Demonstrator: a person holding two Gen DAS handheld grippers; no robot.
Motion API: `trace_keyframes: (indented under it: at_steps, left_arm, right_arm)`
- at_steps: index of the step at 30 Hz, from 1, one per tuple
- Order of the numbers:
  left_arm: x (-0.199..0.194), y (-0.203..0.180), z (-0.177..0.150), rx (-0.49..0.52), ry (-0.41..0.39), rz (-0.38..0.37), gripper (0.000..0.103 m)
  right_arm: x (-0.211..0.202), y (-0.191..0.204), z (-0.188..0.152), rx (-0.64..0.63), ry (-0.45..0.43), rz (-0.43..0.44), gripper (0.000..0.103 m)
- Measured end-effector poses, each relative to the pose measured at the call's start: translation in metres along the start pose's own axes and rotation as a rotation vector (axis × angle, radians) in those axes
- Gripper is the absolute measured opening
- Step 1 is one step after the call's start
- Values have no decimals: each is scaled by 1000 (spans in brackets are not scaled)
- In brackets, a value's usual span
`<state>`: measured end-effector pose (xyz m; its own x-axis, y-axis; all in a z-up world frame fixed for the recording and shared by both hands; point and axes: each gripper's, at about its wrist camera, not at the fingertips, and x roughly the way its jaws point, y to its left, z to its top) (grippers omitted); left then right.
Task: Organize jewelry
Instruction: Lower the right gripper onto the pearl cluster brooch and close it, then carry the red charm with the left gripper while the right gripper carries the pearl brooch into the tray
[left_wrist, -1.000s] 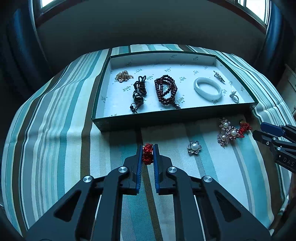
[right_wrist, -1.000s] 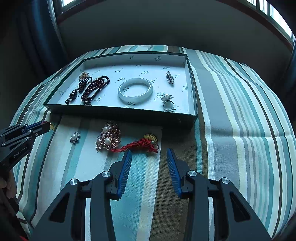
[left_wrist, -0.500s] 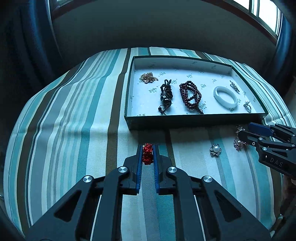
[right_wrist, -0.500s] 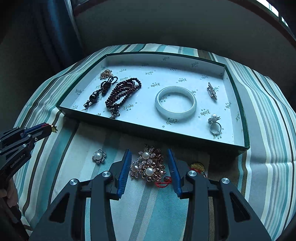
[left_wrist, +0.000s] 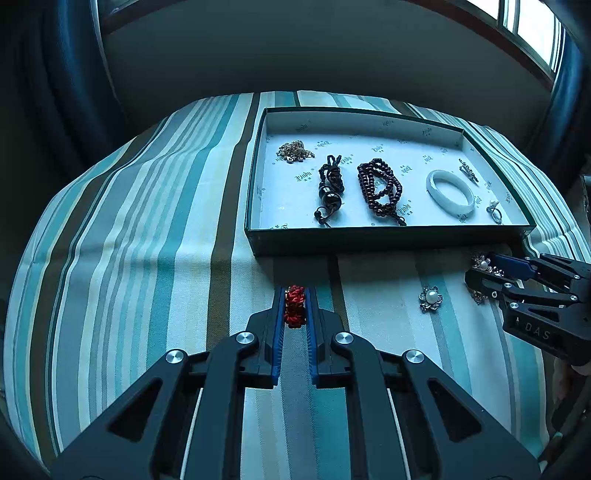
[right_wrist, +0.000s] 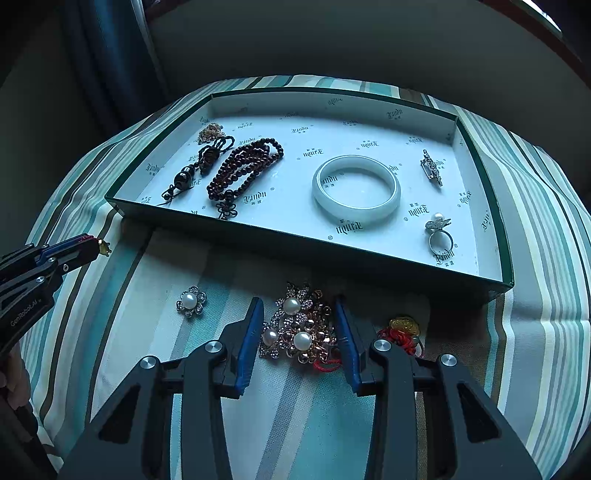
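On a striped surface (left_wrist: 147, 258), left gripper (left_wrist: 295, 295) fingers clenched on a red knot (left_wrist: 294, 306), right gripper (right_wrist: 299, 321) fingers closing around a pearl brooch (right_wrist: 299, 332) without touching, just before the jewelry-filled tray (right_wrist: 480, 288).

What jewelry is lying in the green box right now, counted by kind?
White bangle: 1
Pearl ring: 1
Silver pin: 1
Dark red bead strand: 1
Black pendant cord: 1
Gold chain: 1
Total: 6
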<state>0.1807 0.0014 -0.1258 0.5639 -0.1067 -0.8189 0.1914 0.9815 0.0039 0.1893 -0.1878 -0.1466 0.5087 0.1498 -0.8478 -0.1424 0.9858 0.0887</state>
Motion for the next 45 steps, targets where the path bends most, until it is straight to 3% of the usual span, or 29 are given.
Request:
trace_keyframes:
  at_steps: [4,14,32,45]
  left_arm:
    - [0,0,0,1,0,0,11]
    - [0,-1,0,1,1,-3,11]
    - [-22,-11,9,21,-53,-20,11]
    - [-57,-30,52,67,-171,-80,11]
  right_arm:
    - [-5,0,-2,3,-12,8,25]
    - [-13,0,-2,5,-33,8,16]
    - [-49,-4,2,24,-114,19,15]
    - [-84,-10,37,35,-226,34,15]
